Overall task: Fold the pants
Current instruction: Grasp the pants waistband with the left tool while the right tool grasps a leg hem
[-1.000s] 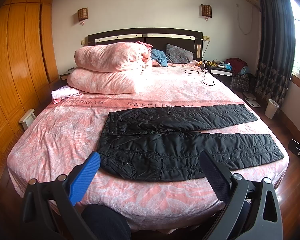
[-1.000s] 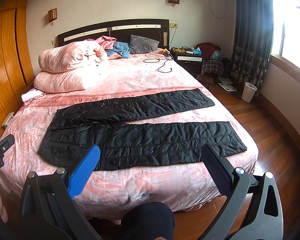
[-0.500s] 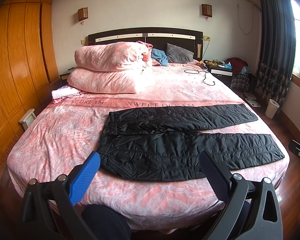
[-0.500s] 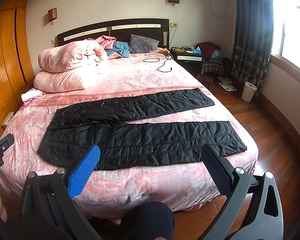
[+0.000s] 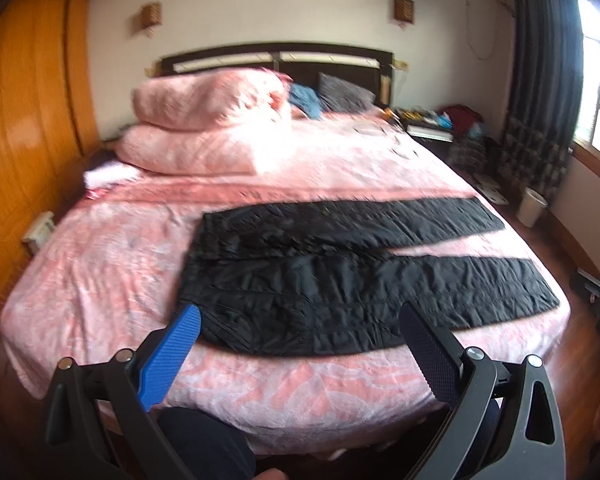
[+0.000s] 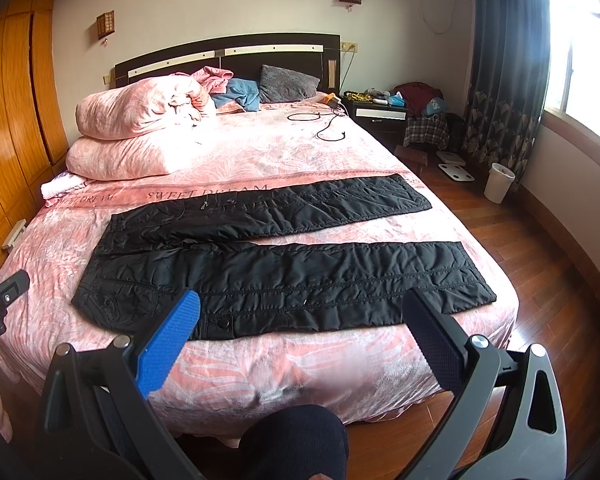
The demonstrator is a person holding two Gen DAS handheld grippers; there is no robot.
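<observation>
Nearest the lens, the left gripper (image 5: pixel 300 320) and right gripper (image 6: pixel 300 312) both stand released — blue and black fingers spread wide, grasping nothing, short of the mattress edge. Beyond them the black quilted padded pants (image 6: pixel 268 264) lie flat and unfolded on the pink floral bedspread (image 6: pixel 260 152), waistband toward 9 o'clock, the two legs parted and running toward 3 o'clock. Farther on, at 11 o'clock, the rolled pink duvet (image 6: pixel 140 108) sits stacked on a pink pillow before the dark wooden headboard (image 6: pixel 228 48) — the left view is blurred.
</observation>
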